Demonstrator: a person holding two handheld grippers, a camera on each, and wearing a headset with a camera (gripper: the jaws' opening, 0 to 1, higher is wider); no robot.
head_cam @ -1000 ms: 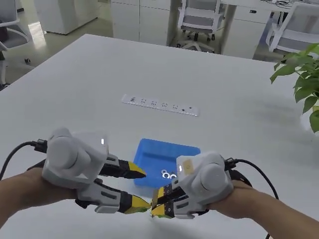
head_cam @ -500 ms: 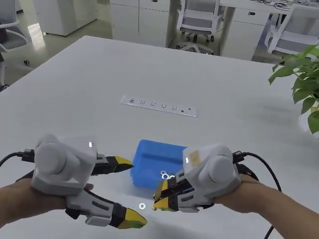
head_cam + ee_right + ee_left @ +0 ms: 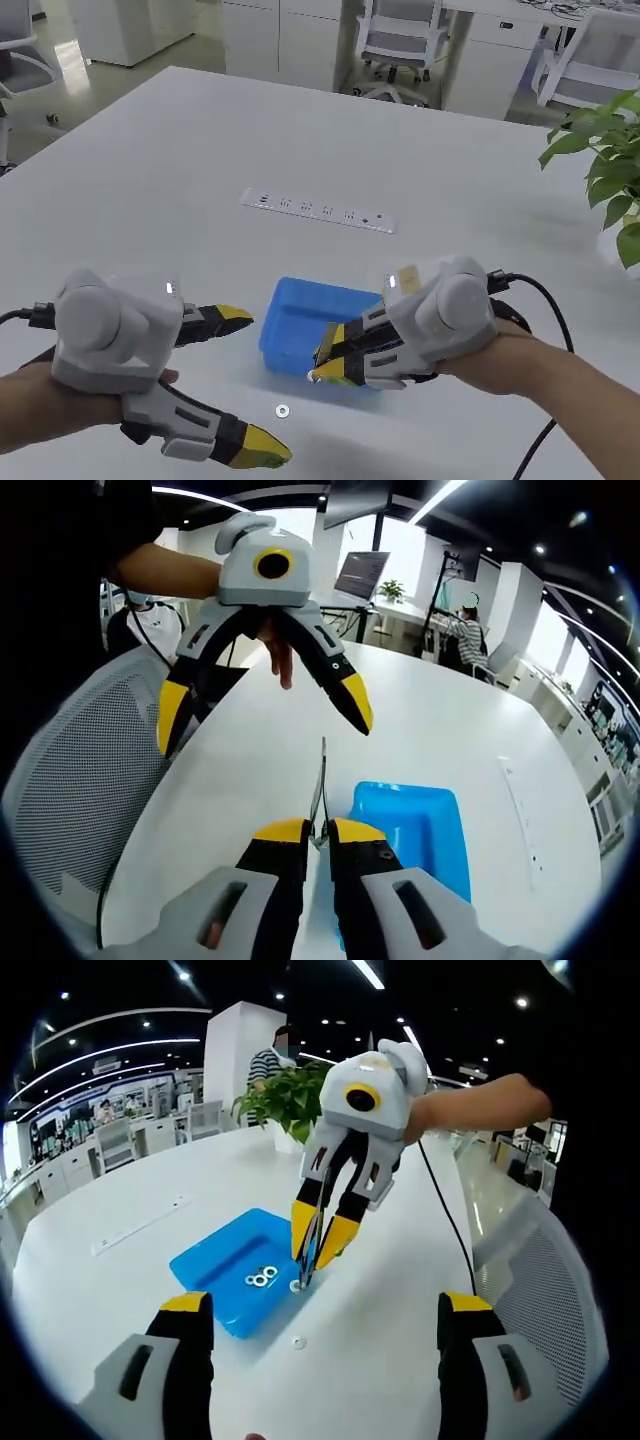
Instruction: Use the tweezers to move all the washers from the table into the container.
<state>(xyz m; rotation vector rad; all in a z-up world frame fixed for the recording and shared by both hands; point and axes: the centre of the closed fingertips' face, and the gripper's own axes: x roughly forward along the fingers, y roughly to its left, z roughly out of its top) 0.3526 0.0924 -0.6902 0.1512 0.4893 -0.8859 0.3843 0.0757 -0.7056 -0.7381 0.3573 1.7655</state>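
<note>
The left tongs (image 3: 250,387) stood wide open and held nothing. One jaw pointed toward the near-left corner of the blue container (image 3: 300,315); the other sat lower and nearer the person. The right tongs (image 3: 322,368) were pressed together on the tweezers (image 3: 308,1260), which ran out from between their yellow tips. In the right gripper view the thin blades rose straight from the closed jaws, with the container just to their right.

In the left gripper view the tweezers pointed down at the container's near rim. Two washers (image 3: 262,1280) lay together on the container floor, just beside the tweezer tips. A third small ring (image 3: 296,1285) sat right at the tips, by the rim; whether the blades pinched it could not be told.

One loose washer (image 3: 283,411) lay flat on the white bench (image 3: 150,150), just outside the container's near edge. In the head view it sat between the left tongs' spread jaws and the right tongs' tips, touching neither. In the left gripper view it lay ahead, between the two left jaws, a little left of midway and apart from the tweezers.

A power strip (image 3: 318,212) lay farther back on the bench, well apart from the container. A leafy plant (image 3: 605,150) stood at the right edge.
</note>
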